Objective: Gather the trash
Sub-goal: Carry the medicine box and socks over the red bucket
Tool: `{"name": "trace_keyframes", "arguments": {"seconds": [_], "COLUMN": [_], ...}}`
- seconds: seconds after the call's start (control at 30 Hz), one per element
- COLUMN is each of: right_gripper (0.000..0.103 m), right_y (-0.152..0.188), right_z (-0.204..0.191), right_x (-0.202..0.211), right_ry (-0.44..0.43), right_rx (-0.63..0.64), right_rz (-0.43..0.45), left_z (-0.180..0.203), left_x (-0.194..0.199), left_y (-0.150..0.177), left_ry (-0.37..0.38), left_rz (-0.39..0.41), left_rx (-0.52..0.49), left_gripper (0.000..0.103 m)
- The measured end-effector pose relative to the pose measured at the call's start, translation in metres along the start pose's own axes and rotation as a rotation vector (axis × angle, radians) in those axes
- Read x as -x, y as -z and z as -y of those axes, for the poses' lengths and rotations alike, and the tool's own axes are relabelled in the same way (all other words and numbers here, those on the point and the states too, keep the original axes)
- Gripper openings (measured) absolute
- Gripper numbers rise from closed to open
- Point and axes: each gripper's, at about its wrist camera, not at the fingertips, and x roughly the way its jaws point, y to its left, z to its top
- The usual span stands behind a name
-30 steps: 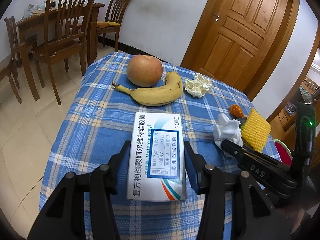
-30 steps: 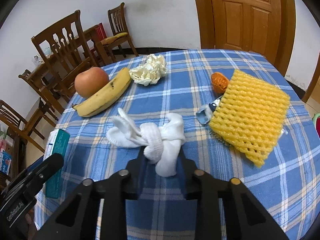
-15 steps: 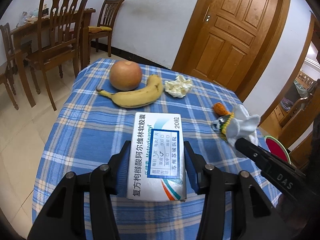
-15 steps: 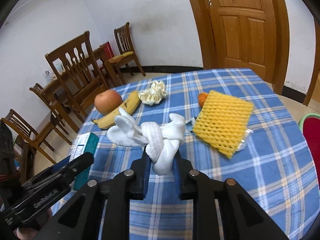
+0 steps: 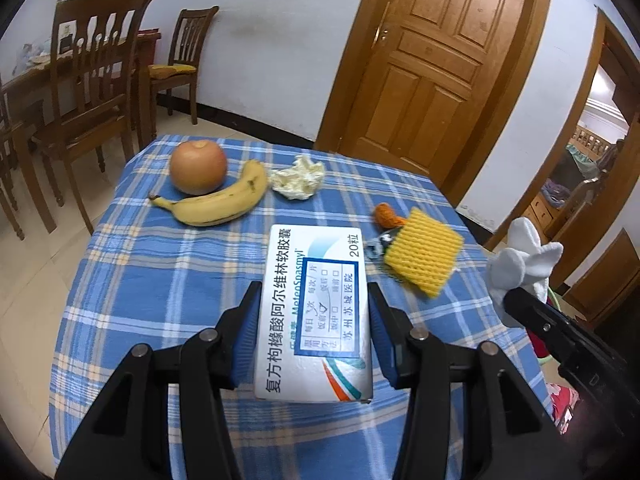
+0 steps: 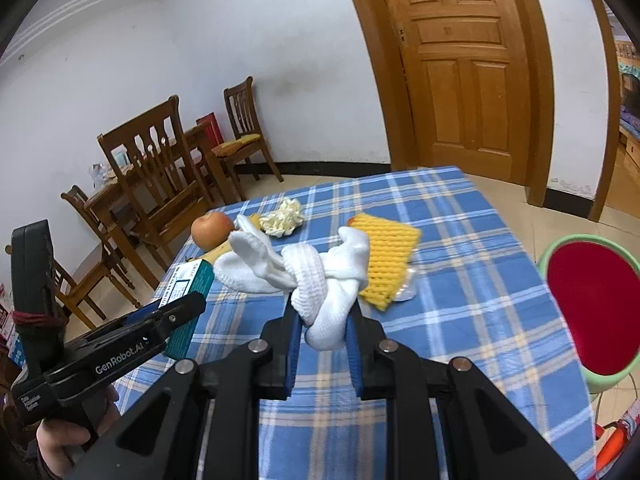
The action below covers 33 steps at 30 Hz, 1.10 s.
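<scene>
Left gripper [image 5: 314,328]: clamped across the width of a white medicine box [image 5: 316,312], one blue pad on each long side; the grip looks the same as a second ago.
Box: held clear of the table [image 5: 132,280], printed face up, long axis pointing away from the camera. Against the cloth it now sits higher and further back than before, so more of the blue plaid shows around it.
Right gripper [image 6: 324,320]: closed on a knotted white sock [image 6: 308,276]; its jaws have just been closing a little more on the bundle, which bulges out above the pads.
Sock: off the table and raised. A second ago it lay low over the cloth beside the yellow net; now it hangs in the air near the table's right edge, seen in the left view at far right [image 5: 520,264].
Foam net [image 5: 424,256]: yellow, lying flat on the cloth, an orange piece [image 5: 386,216] just behind it and a small wrapper at its left corner. None of these has shifted.
Paper wad [image 5: 298,178]: crumpled, cream, just right of the banana's tip, unmoved.
Apple [image 5: 198,166] and banana [image 5: 216,208]: touching, at the far left part of the table, as before.
Bin [image 6: 592,304]: red inside with a green rim, on the floor right of the table; it has come far more into the right view than before.
Hand [image 6: 56,440]: holds the left gripper's handle, bottom left of the right view.
</scene>
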Motion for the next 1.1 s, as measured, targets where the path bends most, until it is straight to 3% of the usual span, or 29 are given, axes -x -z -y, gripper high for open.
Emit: {"name": "trace_keyframes", "arguments": {"seconds": [0.6,1.1], "right_gripper": [0.022,0.022], "right_y": [0.003,0.011], "right_z": [0.075,0.138], "right_x": [0.057,0.077], "right_ry": [0.106,0.180], "right_rx": [-0.101,-0.221], "right_rz": [0.082,0.124], "left_z": [0.086,0.166], "left_x": [-0.010,-0.034], "left_y": [-0.006,-0.003], "left_ry": [0.098,0.173], "left_rz": [-0.009,-0.049], "left_rx": [-0.104,-0.213], "left_gripper": [0.050,0.050]}}
